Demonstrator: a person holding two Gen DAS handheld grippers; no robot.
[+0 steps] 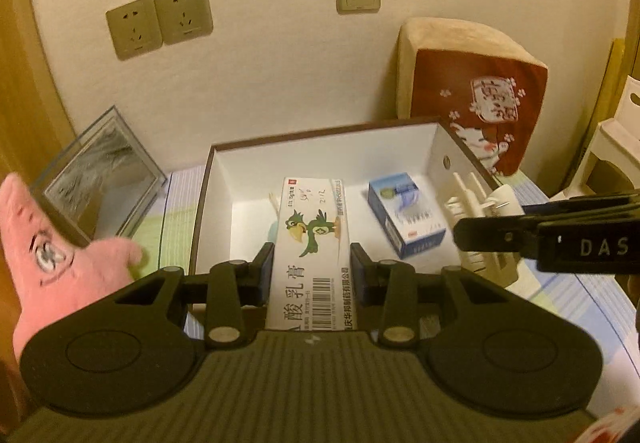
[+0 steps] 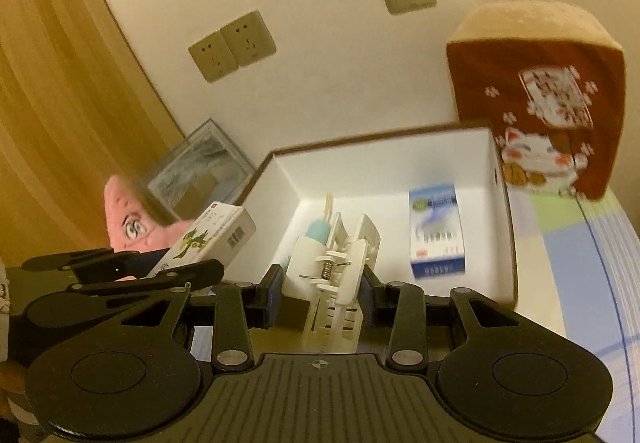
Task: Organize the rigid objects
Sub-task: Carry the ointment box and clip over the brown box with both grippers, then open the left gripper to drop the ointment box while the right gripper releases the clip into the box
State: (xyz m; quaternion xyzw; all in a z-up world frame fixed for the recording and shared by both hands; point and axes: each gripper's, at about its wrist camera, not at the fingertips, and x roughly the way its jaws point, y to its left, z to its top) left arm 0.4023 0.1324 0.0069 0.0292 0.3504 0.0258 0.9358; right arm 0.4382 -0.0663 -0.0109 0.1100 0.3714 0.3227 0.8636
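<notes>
My left gripper [image 1: 312, 267] is shut on a long white ointment box with a green bird [image 1: 314, 239], held over the near edge of an open white storage box [image 1: 320, 151]. The ointment box also shows in the right wrist view [image 2: 208, 237]. My right gripper [image 2: 320, 291] is shut on a large white plastic clip [image 2: 336, 275], held above the storage box [image 2: 384, 159]. The clip also shows in the left wrist view [image 1: 476, 211]. A blue and white carton [image 1: 406, 215] [image 2: 437, 231] lies inside. A toothbrush with a teal part [image 2: 320, 231] lies inside too, partly hidden.
A pink starfish plush [image 1: 52, 255] lies left of the box. A glass picture frame [image 1: 100, 179] leans against the wall behind it. A red and beige cat cushion [image 1: 472, 91] stands at the back right. Wall sockets [image 1: 160, 19] are above. A white stool [image 1: 612, 147] is far right.
</notes>
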